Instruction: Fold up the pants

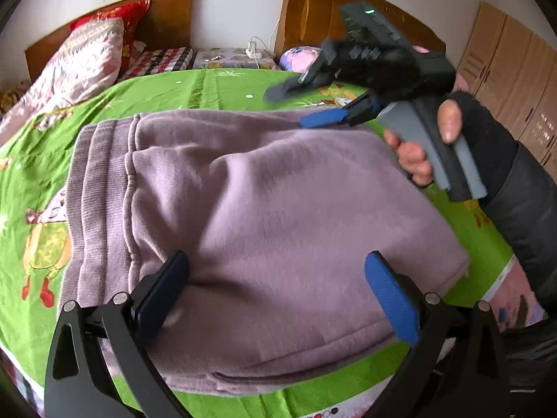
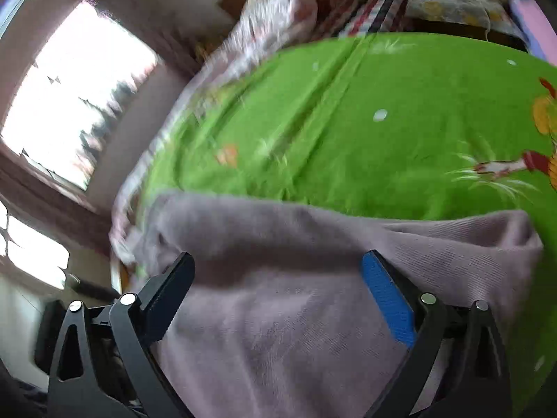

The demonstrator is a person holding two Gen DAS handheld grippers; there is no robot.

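Note:
Folded mauve fleece pants point(image 1: 261, 181) lie on the green cartoon-print bedsheet point(image 1: 222, 87), with the ribbed waistband point(image 1: 90, 191) at the left. My left gripper point(image 1: 276, 261) hovers open over the near part of the pile, with nothing between its fingers. My right gripper point(image 1: 299, 104) is held in a hand point(image 1: 417, 153) at the far right edge of the pants, open, its blue pad low near the fabric. In the blurred right wrist view the right gripper point(image 2: 278, 257) stands wide open above the pants point(image 2: 296, 313), whose folded edge meets the green sheet point(image 2: 348, 122).
A floral pillow point(image 1: 87, 55) and a red one lean at the far left near a wooden headboard point(image 1: 167, 17). A wooden wardrobe point(image 1: 515, 69) stands to the right. A bright window point(image 2: 69, 87) lies left of the bed. A dark sleeve point(image 1: 522, 209) crosses the right side.

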